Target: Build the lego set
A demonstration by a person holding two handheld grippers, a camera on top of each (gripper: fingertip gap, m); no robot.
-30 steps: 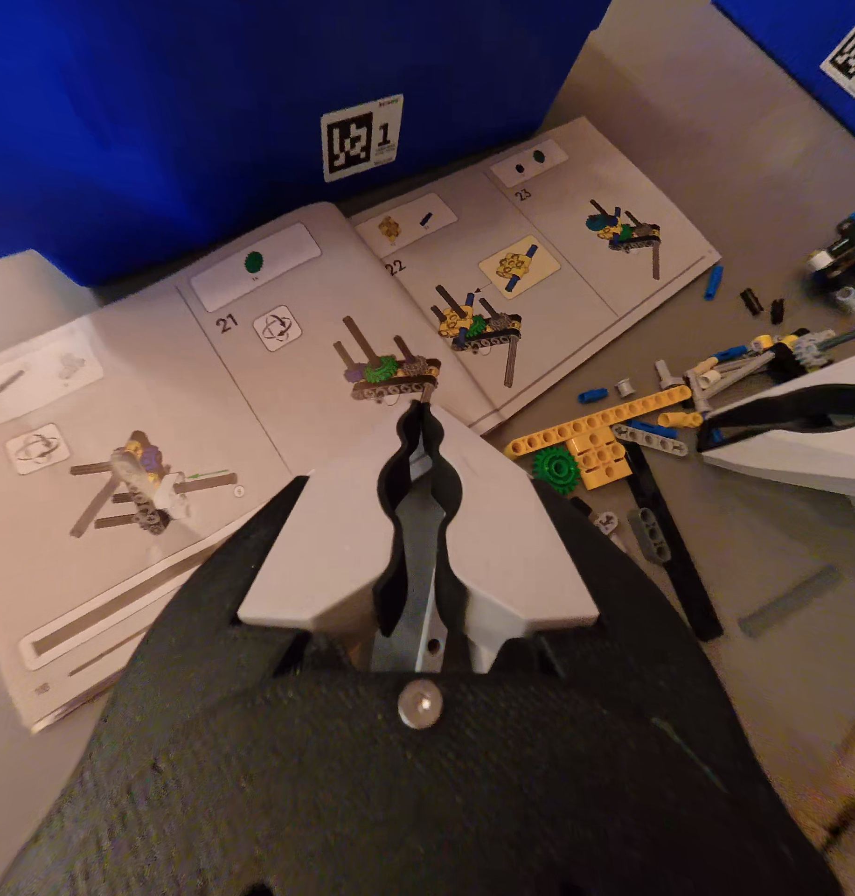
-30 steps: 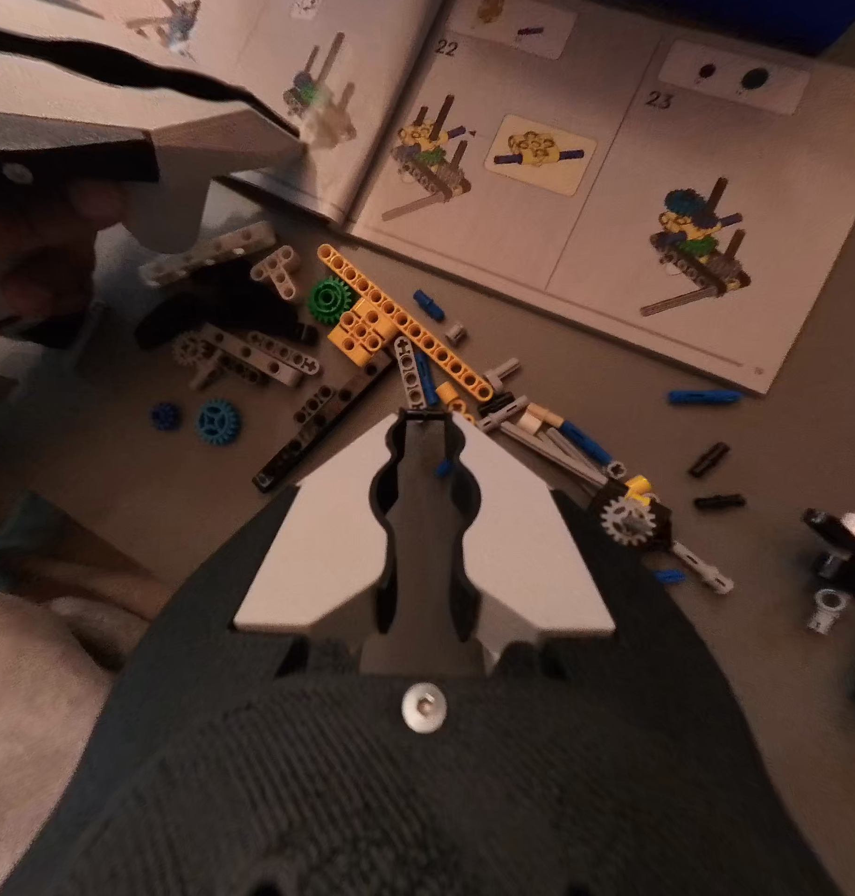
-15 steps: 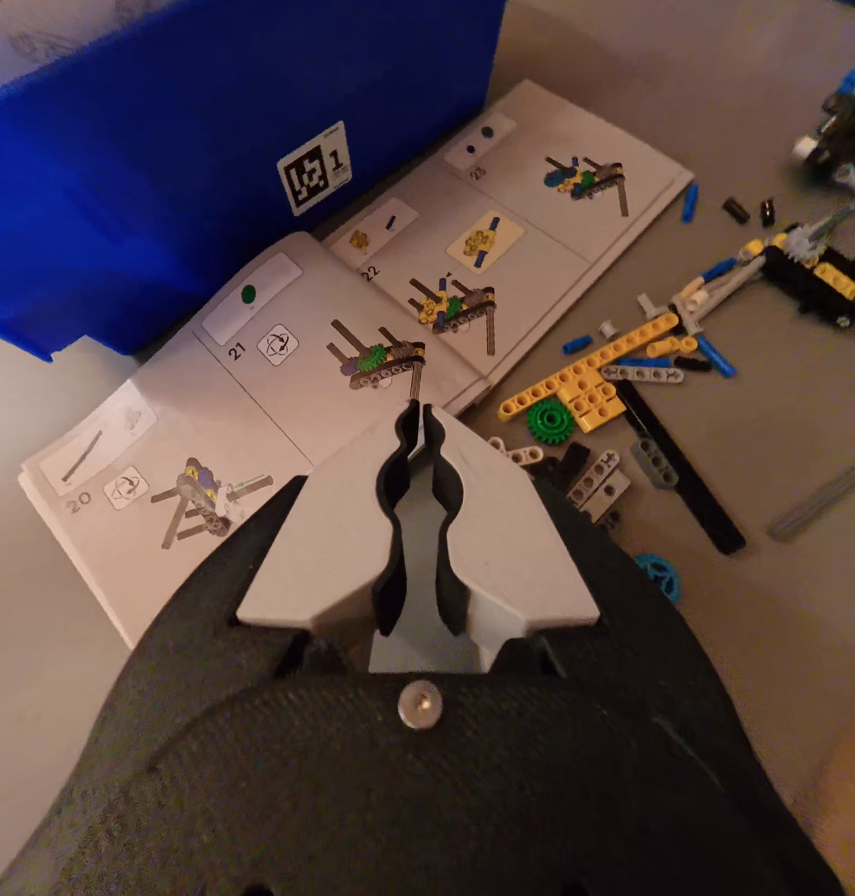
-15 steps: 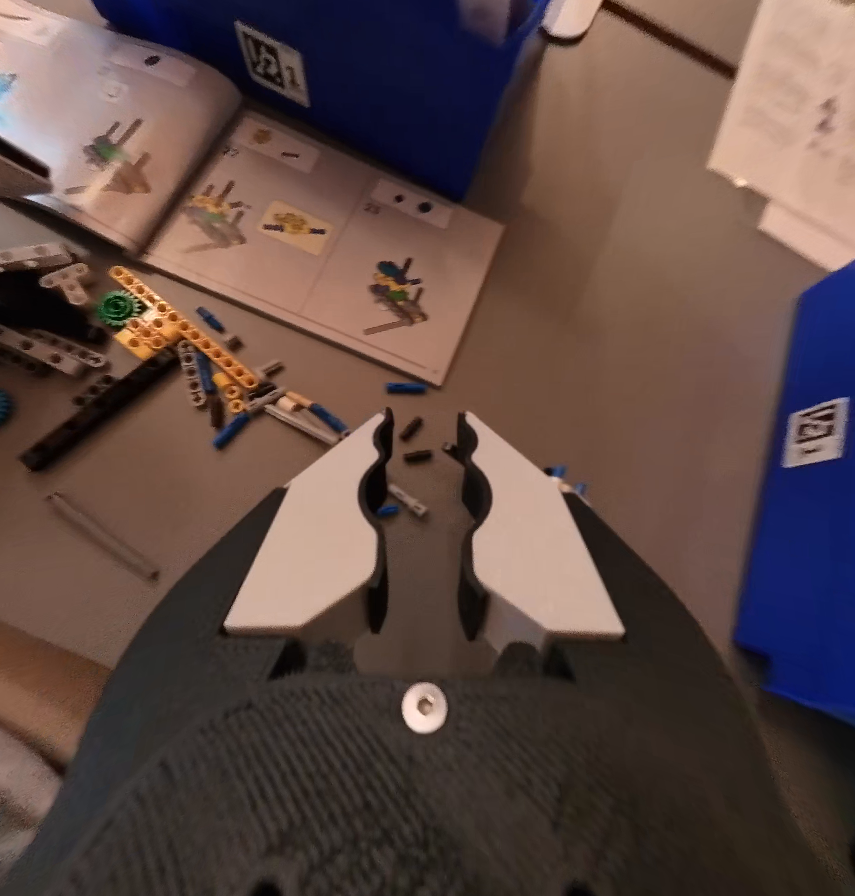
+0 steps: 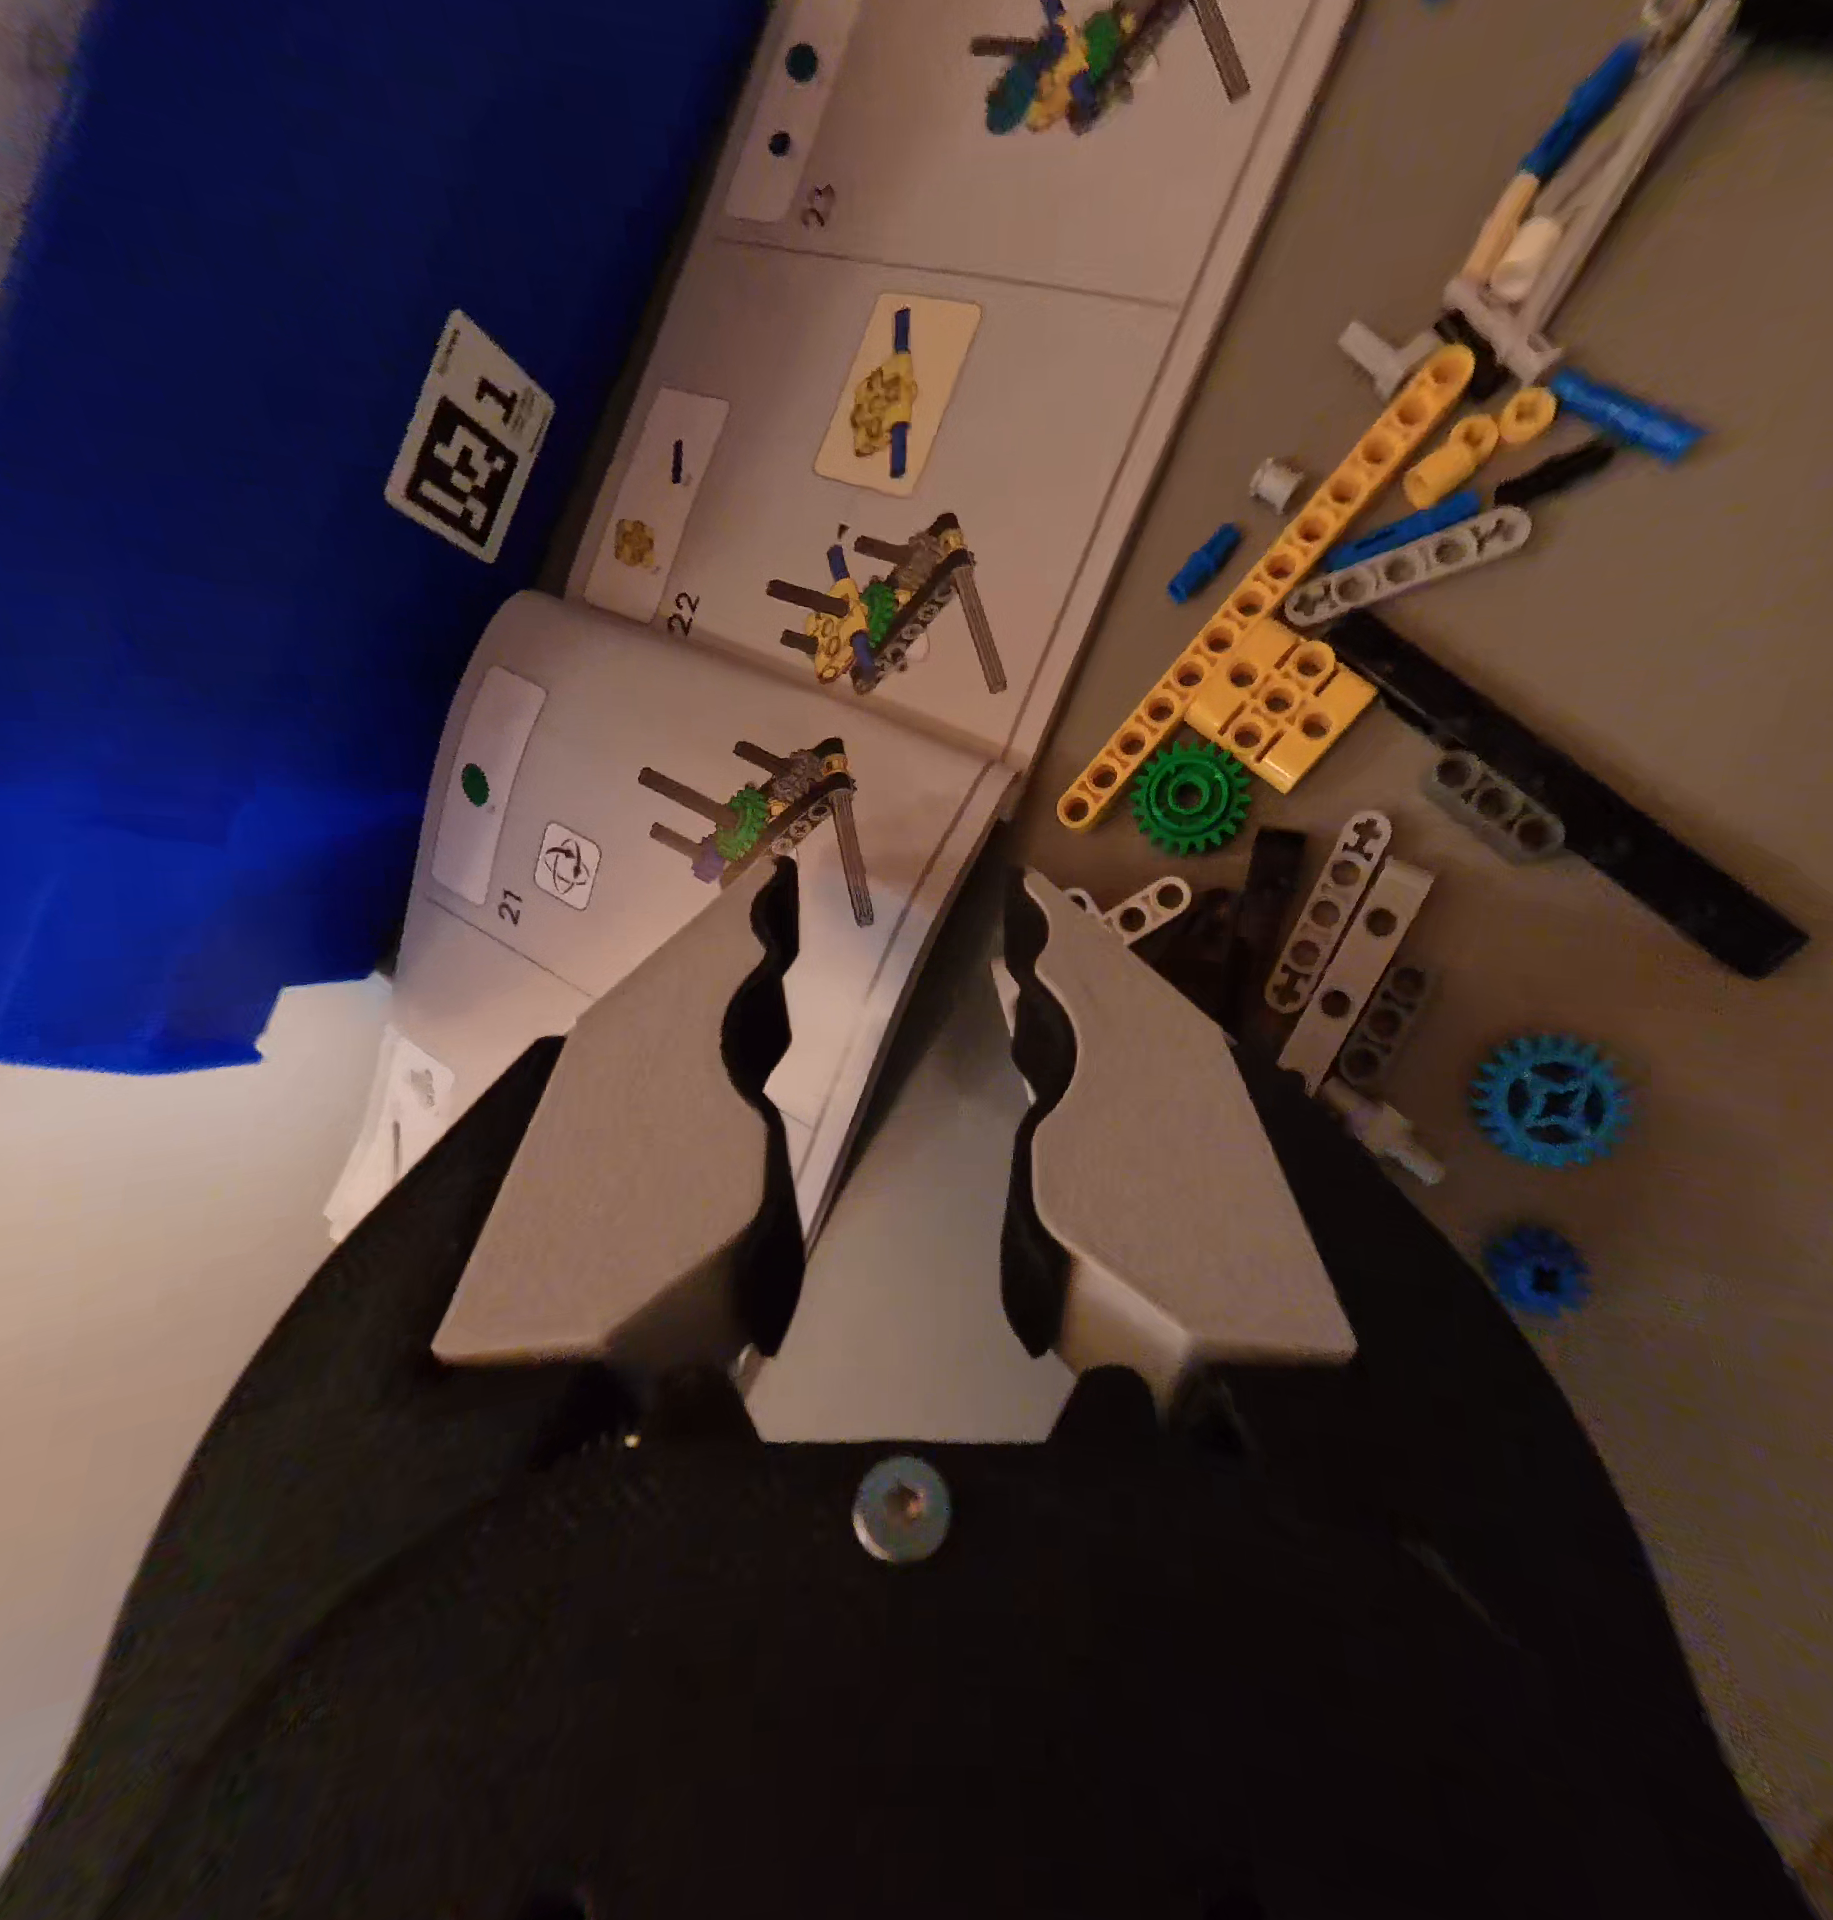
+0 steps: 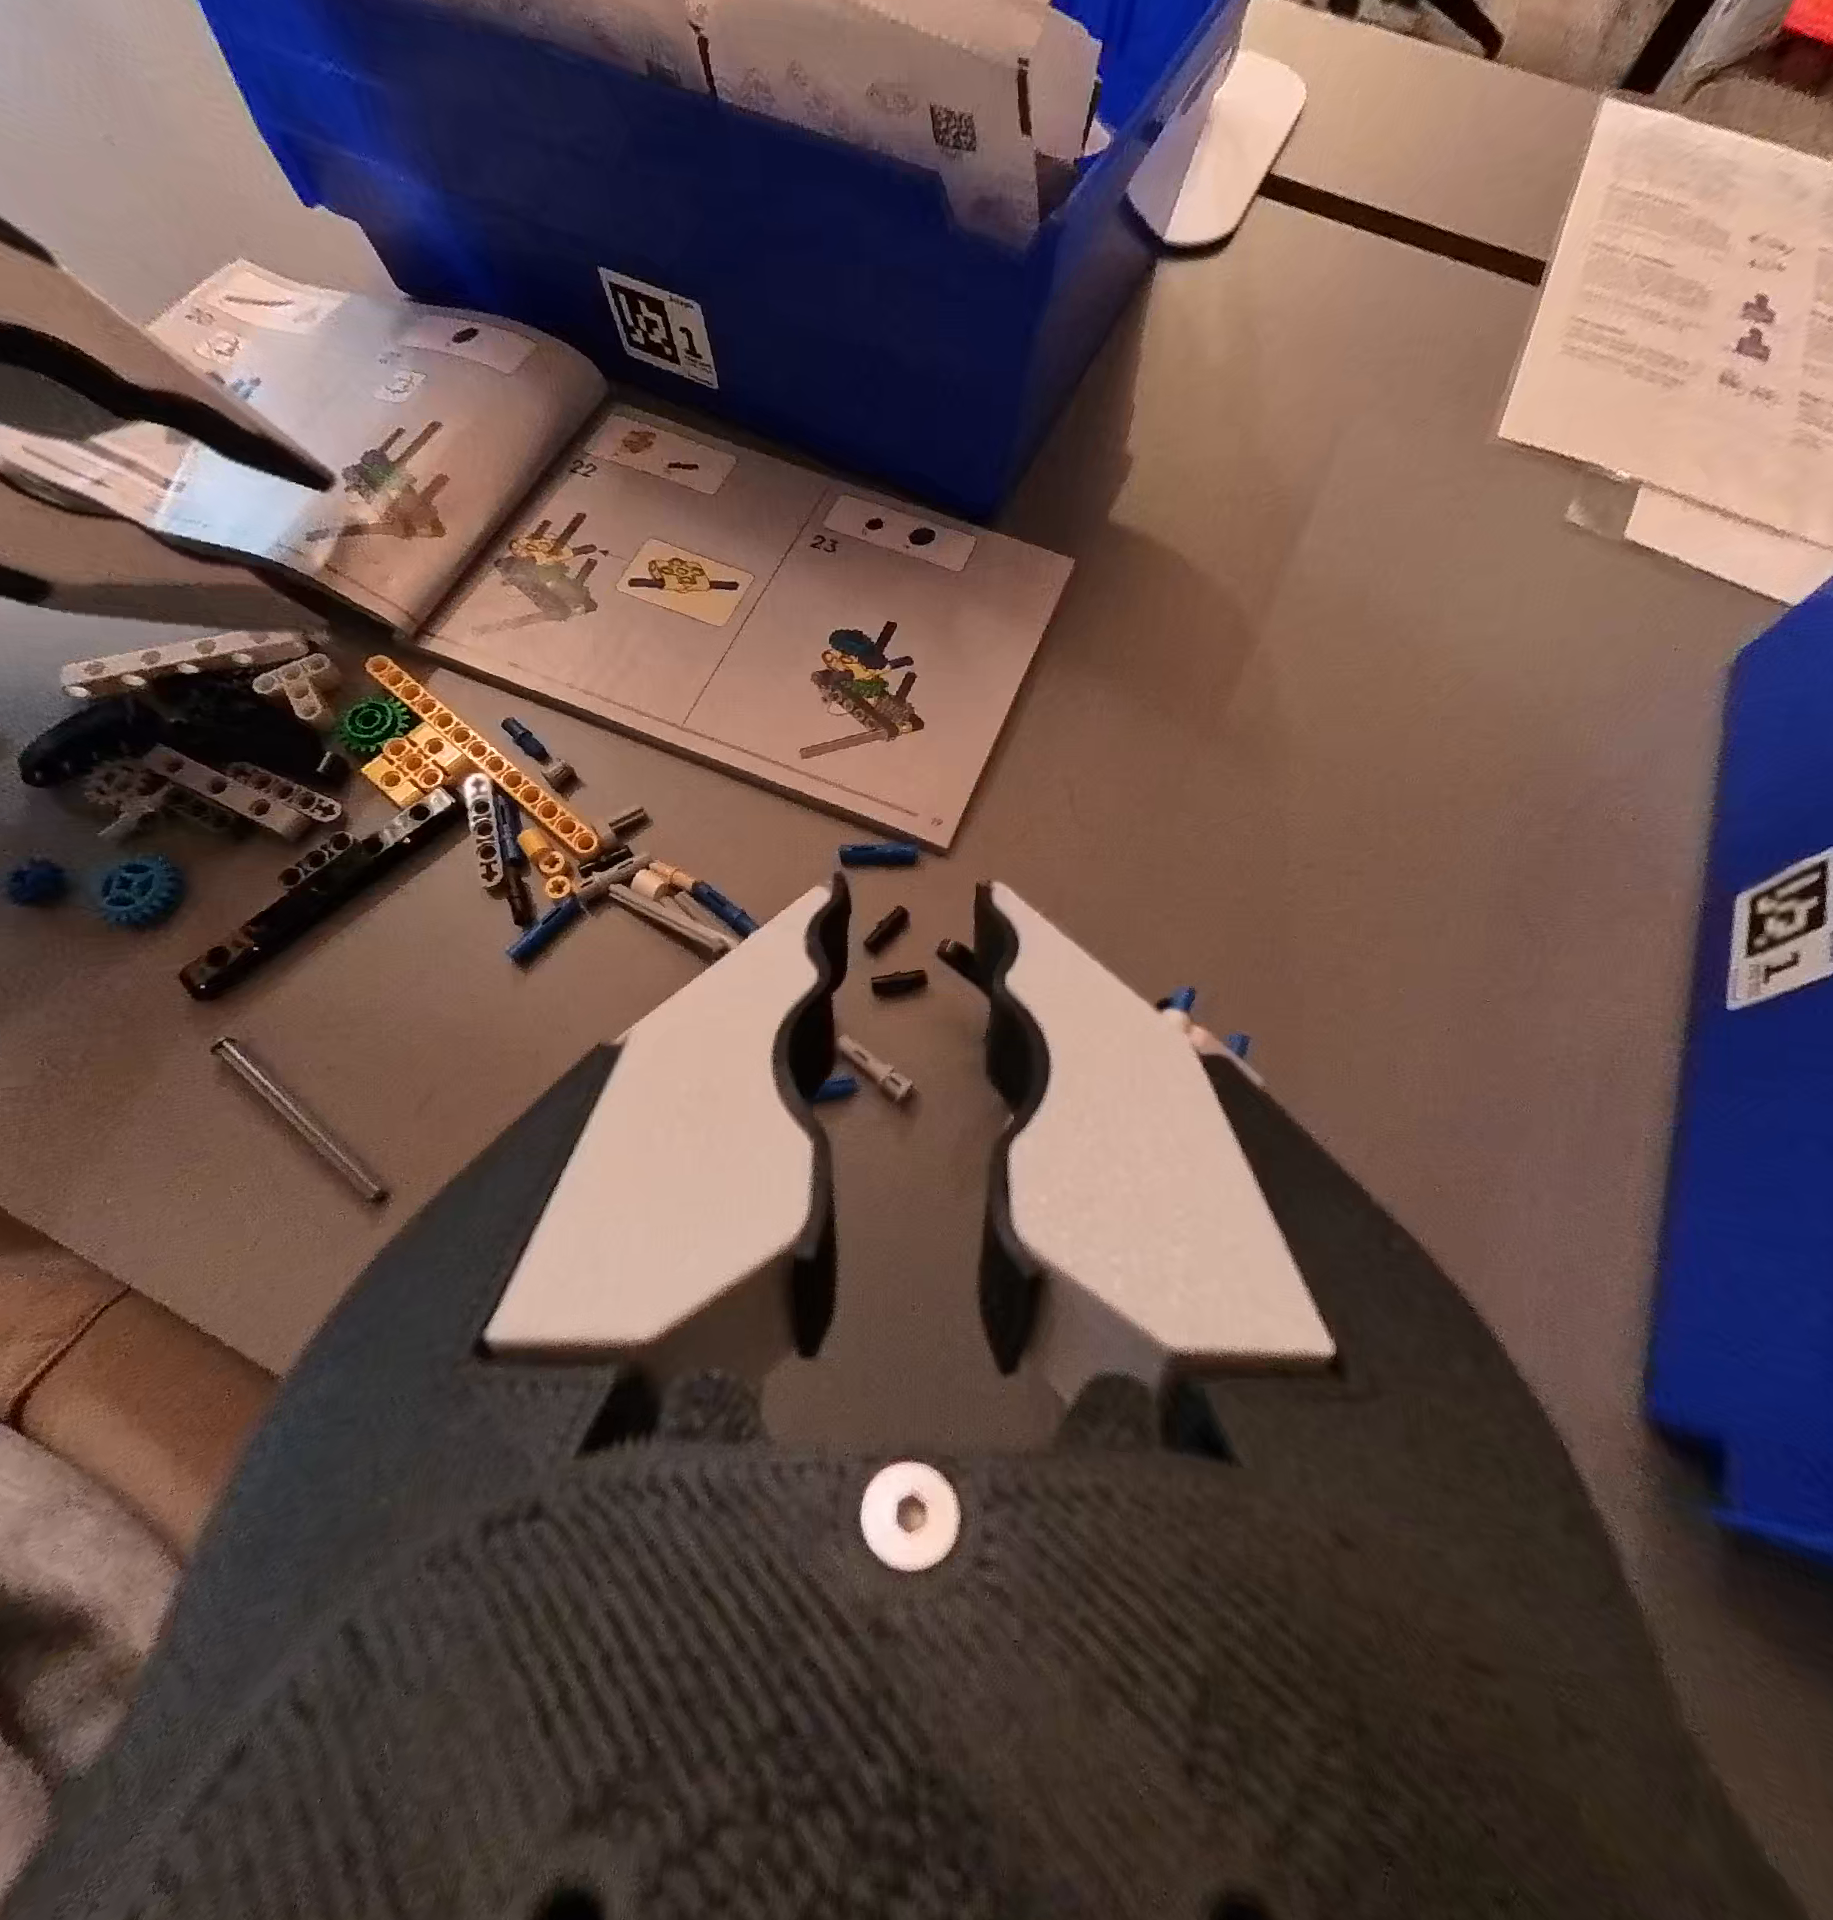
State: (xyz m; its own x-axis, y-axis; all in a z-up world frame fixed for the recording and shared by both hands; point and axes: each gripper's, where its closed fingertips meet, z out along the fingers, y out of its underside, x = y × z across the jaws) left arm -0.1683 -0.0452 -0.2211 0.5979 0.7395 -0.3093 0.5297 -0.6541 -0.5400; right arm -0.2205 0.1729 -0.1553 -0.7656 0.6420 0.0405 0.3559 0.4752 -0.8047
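Observation:
My left gripper (image 5: 901,883) is open and empty, low over the near edge of the open instruction booklet (image 5: 891,416). Just to its right lie loose parts: a green gear (image 5: 1190,798), a long yellow beam (image 5: 1276,582), grey beams (image 5: 1327,925), a long black beam (image 5: 1577,790) and two blue gears (image 5: 1551,1101). My right gripper (image 6: 912,899) is open and empty above the table, with small black pins (image 6: 898,980) and a grey pin (image 6: 876,1065) showing between its fingers. The left gripper (image 6: 309,540) shows at the far left of the right wrist view, over the booklet (image 6: 787,623).
A blue bin (image 6: 787,208) with papers in it stands behind the booklet, and it also shows in the left wrist view (image 5: 216,416). A second blue bin (image 6: 1805,935) is at the right. Printed sheets (image 6: 1722,312) lie at the back right. A long grey axle (image 6: 299,1117) lies near the table's front edge. The long grey axle (image 6: 299,1117) is about 15 cm from both grippers' fingertips.
My left gripper has opened and dropped closer to the booklet's edge, turning as it moved. My right gripper opened about half a second ago and stays open above the black pins.

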